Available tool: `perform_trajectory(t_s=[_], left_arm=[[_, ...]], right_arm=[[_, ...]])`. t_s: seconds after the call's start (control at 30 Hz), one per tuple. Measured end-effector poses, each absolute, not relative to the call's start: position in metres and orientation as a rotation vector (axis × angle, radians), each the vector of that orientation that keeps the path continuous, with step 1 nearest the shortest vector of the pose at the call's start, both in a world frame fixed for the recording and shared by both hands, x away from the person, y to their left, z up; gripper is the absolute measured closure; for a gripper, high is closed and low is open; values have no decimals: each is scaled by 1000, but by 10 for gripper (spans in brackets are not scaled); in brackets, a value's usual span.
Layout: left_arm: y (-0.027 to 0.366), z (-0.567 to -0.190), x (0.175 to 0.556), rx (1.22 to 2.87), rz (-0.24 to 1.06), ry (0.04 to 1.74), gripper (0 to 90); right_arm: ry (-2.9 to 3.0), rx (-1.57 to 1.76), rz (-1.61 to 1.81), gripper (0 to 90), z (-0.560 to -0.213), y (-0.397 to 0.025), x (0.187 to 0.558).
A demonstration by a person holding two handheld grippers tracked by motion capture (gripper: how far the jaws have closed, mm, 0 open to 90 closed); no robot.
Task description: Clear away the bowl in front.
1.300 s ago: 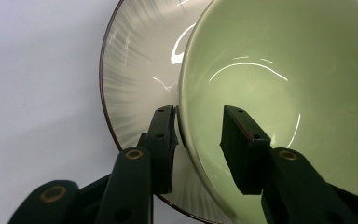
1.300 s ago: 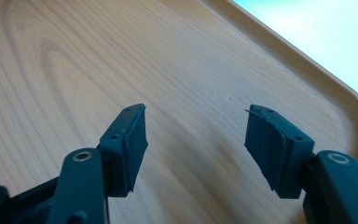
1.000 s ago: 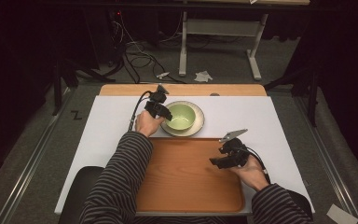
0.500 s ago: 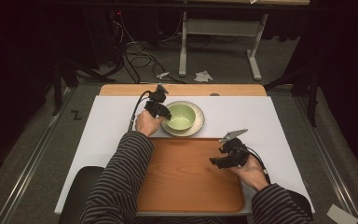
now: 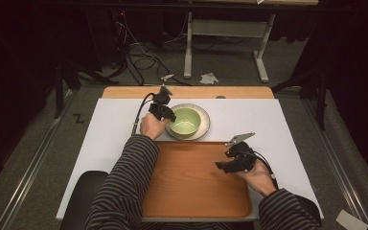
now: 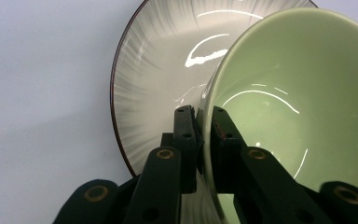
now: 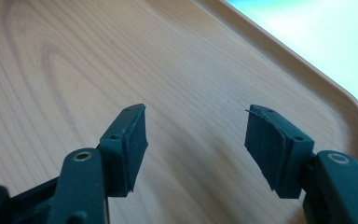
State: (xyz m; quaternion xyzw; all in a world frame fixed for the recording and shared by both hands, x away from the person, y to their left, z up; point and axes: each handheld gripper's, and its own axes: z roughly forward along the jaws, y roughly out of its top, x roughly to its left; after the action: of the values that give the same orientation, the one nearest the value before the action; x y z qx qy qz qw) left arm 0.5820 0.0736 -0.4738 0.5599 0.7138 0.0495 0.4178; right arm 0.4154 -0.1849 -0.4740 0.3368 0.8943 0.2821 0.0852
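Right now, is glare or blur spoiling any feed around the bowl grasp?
Left gripper view: bright streaks of glare on the plate and inside the green bowl, jaws sharp. Right gripper view: tray grain soft toward the far edge, table beyond washed out. High view: table evenly lit, surroundings dark.

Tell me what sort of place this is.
Probably a lab or recording workspace, not a home: a white-covered table on grey carpet, loose cables behind it, and hand-held grippers handling a green bowl.

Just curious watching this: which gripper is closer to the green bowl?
Left. The left gripper pinches the green bowl by its rim; the right gripper hangs open over the wooden tray.
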Motion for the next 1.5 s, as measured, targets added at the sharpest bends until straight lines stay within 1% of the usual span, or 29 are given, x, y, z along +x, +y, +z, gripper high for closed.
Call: perform_trajectory(t_s=[0.6,1.5], left_arm=[[72,-473,581,1407,143,1779,845],[78,-449,567,1414,129,1693,844]], right_arm=[[2663,1007,845,400,-474,-185,415],[2669,1001,822,400,-474,-185,415]])
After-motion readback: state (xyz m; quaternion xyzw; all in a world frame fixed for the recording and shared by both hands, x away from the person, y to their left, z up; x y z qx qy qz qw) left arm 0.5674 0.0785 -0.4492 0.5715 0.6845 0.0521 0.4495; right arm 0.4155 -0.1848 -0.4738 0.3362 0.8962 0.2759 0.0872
